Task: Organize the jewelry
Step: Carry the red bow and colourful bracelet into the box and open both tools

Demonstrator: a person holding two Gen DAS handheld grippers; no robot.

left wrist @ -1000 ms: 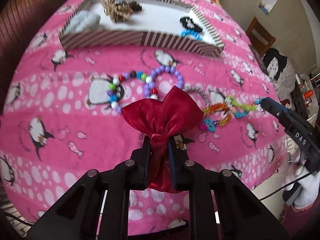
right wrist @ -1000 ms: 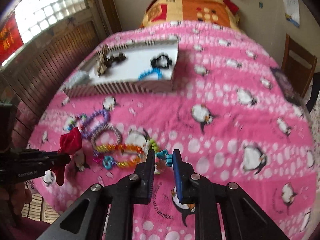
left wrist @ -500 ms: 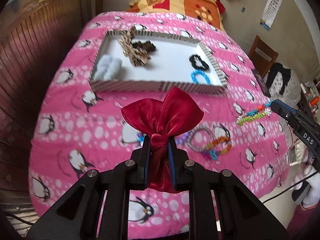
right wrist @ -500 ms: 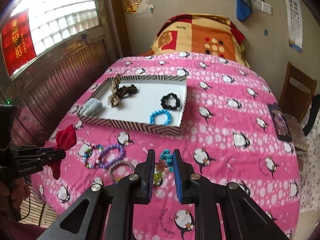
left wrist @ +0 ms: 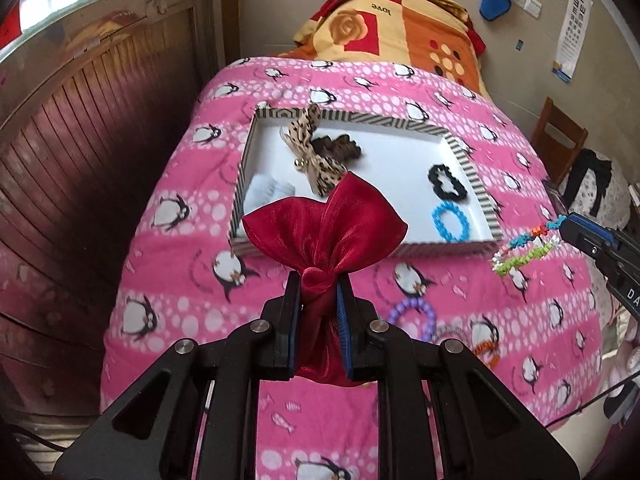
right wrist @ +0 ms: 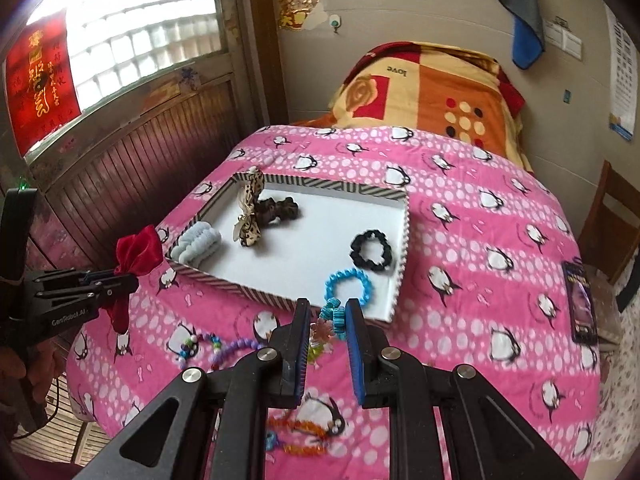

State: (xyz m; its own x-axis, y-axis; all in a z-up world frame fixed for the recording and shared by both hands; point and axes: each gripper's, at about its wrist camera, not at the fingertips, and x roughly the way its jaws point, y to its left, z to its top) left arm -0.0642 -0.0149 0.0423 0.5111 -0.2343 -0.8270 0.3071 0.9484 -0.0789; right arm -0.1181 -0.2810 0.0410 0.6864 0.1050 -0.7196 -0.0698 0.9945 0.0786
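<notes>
My left gripper (left wrist: 318,284) is shut on the neck of a red satin pouch (left wrist: 326,232), held above the pink penguin bedspread; it also shows in the right wrist view (right wrist: 132,276). My right gripper (right wrist: 326,312) is shut on a colourful beaded bracelet (right wrist: 334,318), which hangs from it in the left wrist view (left wrist: 524,250). The striped tray (right wrist: 402,264) holds a blue bracelet (right wrist: 348,286), a black scrunchie (right wrist: 370,250), a leopard bow (right wrist: 248,214), a brown scrunchie (right wrist: 278,208) and a pale blue scrunchie (right wrist: 200,244).
On the bedspread lie a purple bead bracelet (left wrist: 412,314), a multicolour bead bracelet (right wrist: 200,344) and an orange one (right wrist: 300,426). A phone (right wrist: 580,304) lies at the bed's right edge. A wooden chair (left wrist: 558,136) stands to the right and a wood-panelled wall to the left.
Both grippers have risen and drawn back from the bedspread. The right gripper has lifted the colourful bracelet off the bed; the left still holds the pouch.
</notes>
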